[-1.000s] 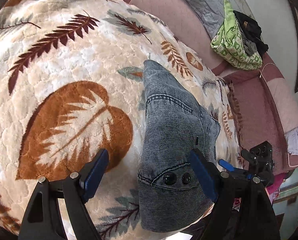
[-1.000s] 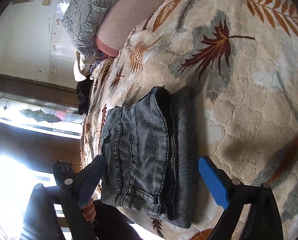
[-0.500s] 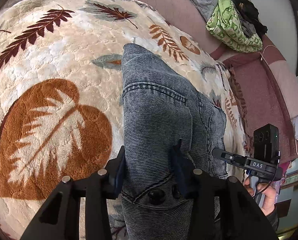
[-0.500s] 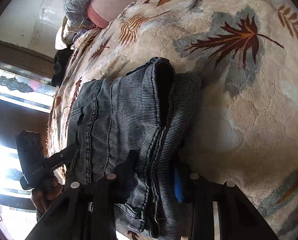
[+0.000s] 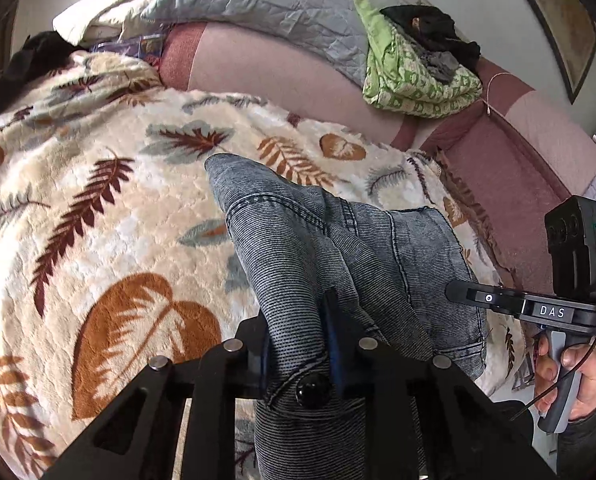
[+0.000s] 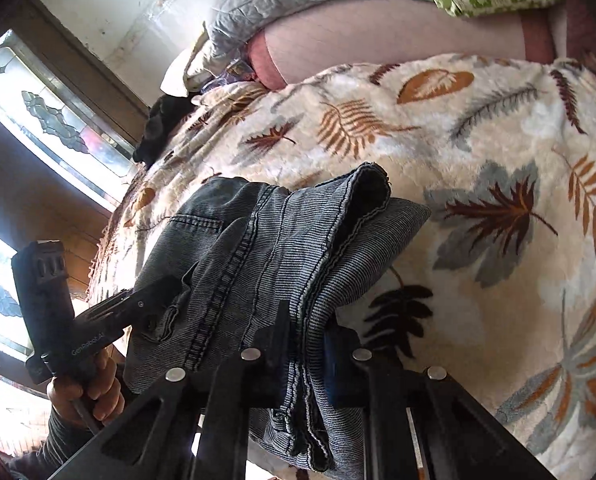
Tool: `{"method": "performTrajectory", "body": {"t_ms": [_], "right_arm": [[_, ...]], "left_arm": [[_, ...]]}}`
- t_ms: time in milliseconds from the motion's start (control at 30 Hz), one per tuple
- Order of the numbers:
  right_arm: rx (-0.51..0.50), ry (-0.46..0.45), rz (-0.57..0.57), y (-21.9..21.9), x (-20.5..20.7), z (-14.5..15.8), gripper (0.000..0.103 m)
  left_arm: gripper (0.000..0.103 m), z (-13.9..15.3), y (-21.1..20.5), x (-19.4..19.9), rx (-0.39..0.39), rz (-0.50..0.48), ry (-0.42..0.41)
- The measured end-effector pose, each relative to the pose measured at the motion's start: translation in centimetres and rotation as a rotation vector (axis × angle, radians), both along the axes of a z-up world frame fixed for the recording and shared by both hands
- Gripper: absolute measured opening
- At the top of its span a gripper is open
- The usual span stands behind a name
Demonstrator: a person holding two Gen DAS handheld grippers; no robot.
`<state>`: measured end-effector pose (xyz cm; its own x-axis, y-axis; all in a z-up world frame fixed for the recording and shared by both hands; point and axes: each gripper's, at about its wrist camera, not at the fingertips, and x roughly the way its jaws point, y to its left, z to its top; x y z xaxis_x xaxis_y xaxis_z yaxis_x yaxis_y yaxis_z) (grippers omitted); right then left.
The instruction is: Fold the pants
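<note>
The folded grey-blue denim pants (image 5: 309,248) lie on a cream leaf-print blanket (image 5: 98,216). My left gripper (image 5: 298,344) is shut on the waistband end, right by a black button (image 5: 311,390), and holds that end raised. My right gripper (image 6: 303,344) is shut on the stacked folded edges of the pants (image 6: 282,240) at the other near corner, also raised. The far part of the pants still rests on the blanket (image 6: 477,152). Each gripper shows in the other's view, the right one (image 5: 569,304) and the left one (image 6: 58,312), held by a hand.
A pink bed surface (image 5: 266,68) lies beyond the blanket, with a grey quilt (image 5: 266,0) and a green patterned bundle topped with dark clothes (image 5: 413,64). A window (image 6: 38,120) stands to the left in the right wrist view. The bed edge is near me.
A second ago both grippers were open around the pants' near end. They closed on it, and now they have lifted that end off the blanket.
</note>
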<state>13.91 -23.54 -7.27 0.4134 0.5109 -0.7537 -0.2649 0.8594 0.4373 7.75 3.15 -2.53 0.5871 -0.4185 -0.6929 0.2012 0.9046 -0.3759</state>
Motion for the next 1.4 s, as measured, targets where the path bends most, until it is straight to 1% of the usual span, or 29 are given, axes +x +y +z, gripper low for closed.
{"method": "performTrajectory", "body": {"t_ms": [67, 133, 200, 267, 333, 400, 500, 600, 633, 667, 700, 733, 767, 800, 833, 867, 933, 1000, 1033, 1100, 1167, 1233, 1267, 1300, 1333, 1367, 1400], "right_arm": [[0.01, -0.045, -0.008, 0.2, 0.4, 1.8, 0.014], [0.008, -0.074, -0.007, 0.5, 1.2, 3.3, 0.014], [-0.01, -0.108, -0.001, 1.0, 2.0, 4.2, 0.014], [-0.026, -0.116, -0.004, 1.3, 2.9, 4.1, 0.014], [-0.026, -0.111, -0.008, 1.2, 3.6, 3.3, 0.014], [-0.026, -0.093, -0.019, 1.1, 4.4, 1.7, 0.014], [-0.023, -0.051, -0.037, 1.1, 5.2, -1.3, 0.014], [-0.044, 0.007, -0.045, 1.2, 5.5, -4.6, 0.014], [-0.055, 0.028, -0.041, 1.3, 5.6, -5.6, 0.015], [-0.076, 0.038, -0.047, 1.2, 5.6, -6.4, 0.018], [-0.086, 0.045, -0.063, 1.0, 5.5, -6.8, 0.02], [-0.071, 0.056, -0.075, 0.6, 5.4, -7.0, 0.028], [-0.061, 0.062, -0.082, 0.3, 5.4, -6.9, 0.038], [-0.068, 0.054, -0.085, 0.1, 5.1, -6.6, 0.044], [-0.083, 0.036, -0.092, 0.0, 4.6, -6.0, 0.054], [-0.085, 0.015, -0.101, -0.2, 4.1, -5.4, 0.057], [-0.087, -0.021, -0.134, -0.5, 2.8, -3.9, 0.057], [-0.061, -0.064, -0.139, -0.3, 1.3, -2.6, 0.06], [-0.059, -0.076, -0.128, 0.2, 0.6, -2.2, 0.062], [-0.091, -0.096, -0.111, 1.6, -0.5, -2.3, 0.063], [-0.172, -0.079, -0.101, 3.0, -0.9, -4.0, 0.063], [-0.304, -0.013, -0.069, 4.5, -0.7, -7.4, 0.064], [-0.337, 0.0, -0.059, 4.9, -0.8, -8.6, 0.064], [-0.321, -0.024, -0.081, 4.7, -1.0, -8.3, 0.064], [-0.298, -0.016, -0.098, 4.4, -1.2, -7.7, 0.065], [-0.267, -0.017, -0.111, 4.0, -1.5, -6.8, 0.065], [-0.243, -0.046, -0.12, 3.6, -2.0, -5.6, 0.065]], "left_arm": [[0.023, 1.6, 0.4, 0.3, -0.001, 0.002, -0.05], [0.023, 2.6, 0.5, 1.1, 0.003, 0.003, -0.081], [0.023, 3.0, 0.7, 2.0, 0.003, 0.009, -0.094], [0.023, 2.6, 0.6, 2.7, 0.005, 0.015, -0.092], [0.023, 1.7, 0.6, 3.2, 0.011, 0.021, -0.078], [0.024, 0.2, 0.2, 3.7, 0.02, 0.027, -0.059], [0.024, -2.3, -0.2, 4.5, 0.05, 0.03, -0.012], [0.024, -4.9, -0.4, 5.0, 0.076, 0.039, 0.044], [0.025, -5.7, -0.5, 5.0, 0.103, 0.05, 0.055], [0.027, -6.1, -0.6, 4.8, 0.129, 0.06, 0.054], [0.03, -6.3, -0.5, 4.7, 0.136, 0.067, 0.053], [0.034, -6.2, -0.3, 4.6, 0.134, 0.074, 0.058], [0.043, -6.0, -0.2, 4.5, 0.14, 0.086, 0.061], [0.047, -5.6, 0.0, 4.2, 0.146, 0.103, 0.054], [0.057, -5.1, 0.1, 3.8, 0.153, 0.123, 0.035], [0.066, -4.6, 0.2, 3.3, 0.165, 0.138, 0.012], [0.068, -3.6, 0.1, 2.3, 0.199, 0.156, -0.022], [0.068, -2.8, -0.1, 1.5, 0.231, 0.157, -0.038], [0.068, -2.5, -0.2, 1.1, 0.244, 0.155, -0.043], [0.068, -2.5, -0.5, 0.2, 0.273, 0.167, -0.05], [0.069, -3.4, -1.2, -0.2, 0.318, 0.157, -0.038], [0.071, -5.8, -2.5, 0.0, 0.433, 0.14, 0.032], [0.071, -6.6, -3.0, -0.1, 0.479, 0.138, 0.027], [0.071, -6.3, -3.1, -0.5, 0.501, 0.141, -0.019], [0.071, -5.8, -3.2, -0.7, 0.516, 0.132, -0.026], [0.071, -5.1, -3.1, -0.9, 0.509, 0.126, -0.019], [0.071, -4.2, -2.8, -1.3, 0.49, 0.132, -0.023]]}}
